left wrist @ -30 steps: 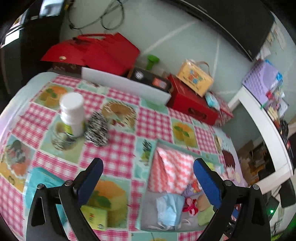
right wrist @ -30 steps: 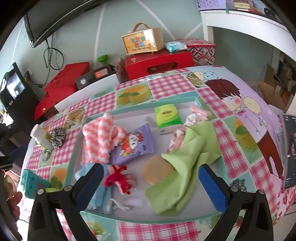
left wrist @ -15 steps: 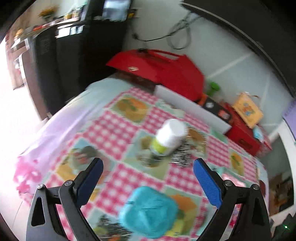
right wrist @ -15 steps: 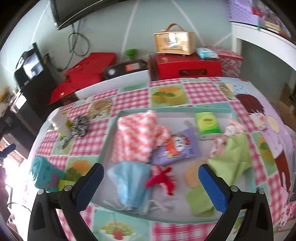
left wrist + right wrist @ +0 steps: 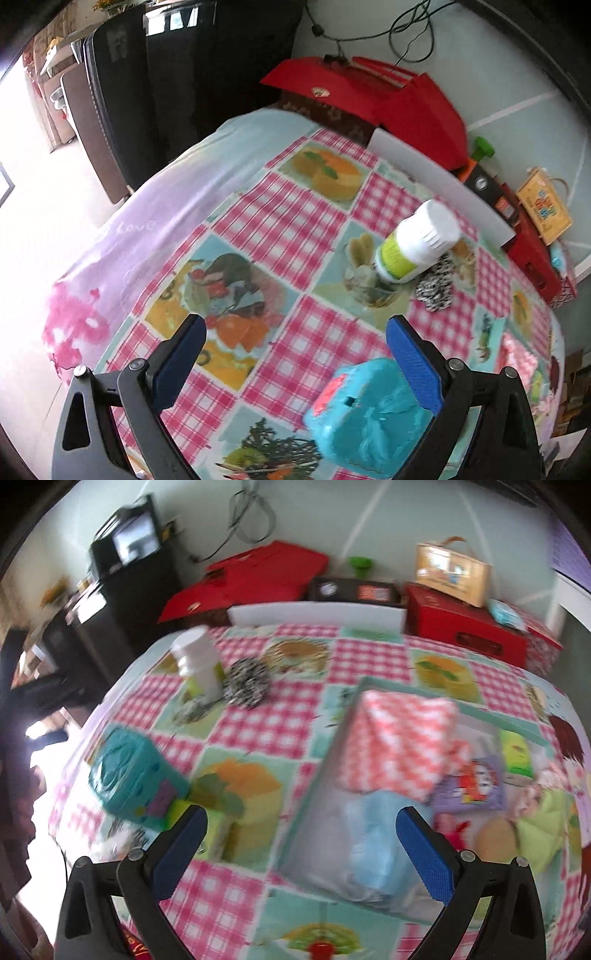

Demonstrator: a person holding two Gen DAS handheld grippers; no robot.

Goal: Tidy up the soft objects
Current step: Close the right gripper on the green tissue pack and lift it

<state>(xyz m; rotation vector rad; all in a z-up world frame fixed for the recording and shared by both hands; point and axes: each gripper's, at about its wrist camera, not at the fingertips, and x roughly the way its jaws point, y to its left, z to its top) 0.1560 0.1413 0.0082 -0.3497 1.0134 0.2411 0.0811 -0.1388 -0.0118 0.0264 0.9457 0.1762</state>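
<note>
Now both empty — left gripper (image 5: 293, 345) spread wide above tablecloth (image 5: 280, 229), right gripper (image 5: 301, 829) wide beside tray (image 5: 317, 786).

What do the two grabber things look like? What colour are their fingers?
Both look alike. The left gripper and the right gripper each have two black plastic arms with triangular cut-outs and small silver screws. Their fingers carry flat blue pads with a fine bumpy texture. No cables or sleeves show.

1. We see a pink-and-white checked tablecloth with fruit pictures (image 5: 295, 240).
2. We see a black-and-white speckled soft scrunchie (image 5: 249, 683).
3. We see a pink-and-white zigzag knitted cloth (image 5: 399, 742).
4. We see a teal soft pouch (image 5: 369, 417).
</note>
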